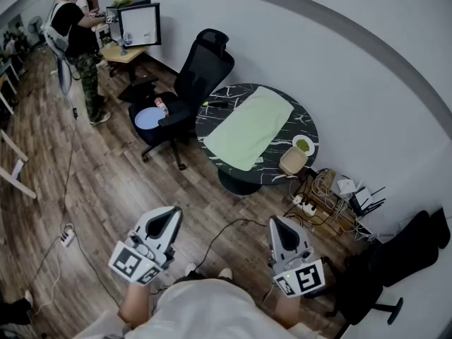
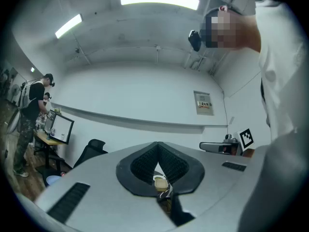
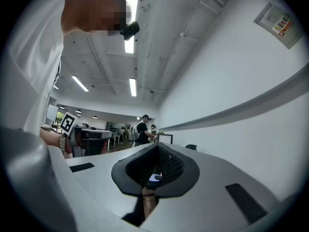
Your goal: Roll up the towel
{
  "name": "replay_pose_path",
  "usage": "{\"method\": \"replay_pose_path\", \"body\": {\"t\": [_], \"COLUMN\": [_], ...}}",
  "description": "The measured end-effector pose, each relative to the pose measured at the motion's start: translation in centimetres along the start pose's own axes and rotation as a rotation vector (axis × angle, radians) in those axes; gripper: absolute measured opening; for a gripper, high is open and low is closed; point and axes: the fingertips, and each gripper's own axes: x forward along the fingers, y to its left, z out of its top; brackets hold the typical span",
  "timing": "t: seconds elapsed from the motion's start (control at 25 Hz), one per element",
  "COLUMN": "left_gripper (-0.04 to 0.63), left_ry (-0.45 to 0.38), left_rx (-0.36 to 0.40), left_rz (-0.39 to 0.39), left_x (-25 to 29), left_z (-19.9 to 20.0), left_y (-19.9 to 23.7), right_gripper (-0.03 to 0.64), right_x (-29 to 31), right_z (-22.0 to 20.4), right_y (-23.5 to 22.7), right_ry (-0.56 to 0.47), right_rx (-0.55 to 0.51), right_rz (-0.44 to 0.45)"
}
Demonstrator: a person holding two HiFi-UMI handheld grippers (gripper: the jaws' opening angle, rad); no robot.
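Observation:
A pale green towel (image 1: 251,126) lies spread flat on a round black marble table (image 1: 304,124), one end hanging over the near edge. Both grippers are held close to the person's body, well short of the table. My left gripper (image 1: 171,218) is shut and holds nothing; in the left gripper view its tips (image 2: 158,144) meet and point slightly upward at the wall. My right gripper (image 1: 277,224) is also shut and empty; in the right gripper view its tips (image 3: 157,146) are pressed together.
A small green bowl (image 1: 303,145) and a tan cup (image 1: 292,161) sit on the table's right side. A black office chair (image 1: 194,83) stands left of the table. Cables and a power strip (image 1: 306,207) lie on the wood floor. People stand at a desk far left.

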Motion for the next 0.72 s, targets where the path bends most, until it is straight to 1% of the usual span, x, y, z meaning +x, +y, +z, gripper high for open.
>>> {"method": "replay_pose_path", "body": {"t": [0.2,0.52,0.72], "left_gripper": [0.002,0.002,0.002], "left_ry": [-0.011,-0.002,0.008], "left_rx": [0.004,0.005,-0.002], "left_rz": [0.012,0.031,0.057], "left_x": [0.36,0.49,0.02], "left_z": [0.11,-0.11,-0.24], "left_y": [0.28,-0.1,0.18], "right_gripper": [-0.005,-0.005,-0.005], "right_x": [-0.31,-0.88,-0.38], "right_z": [0.67,0.62,0.52], "right_y": [-0.45,-0.56,-0.29], "right_ry": [-0.031,-0.024,-0.025], "right_rx": [-0.002,-0.012,-0.008], "right_rz": [0.01,0.014,0.028]}}
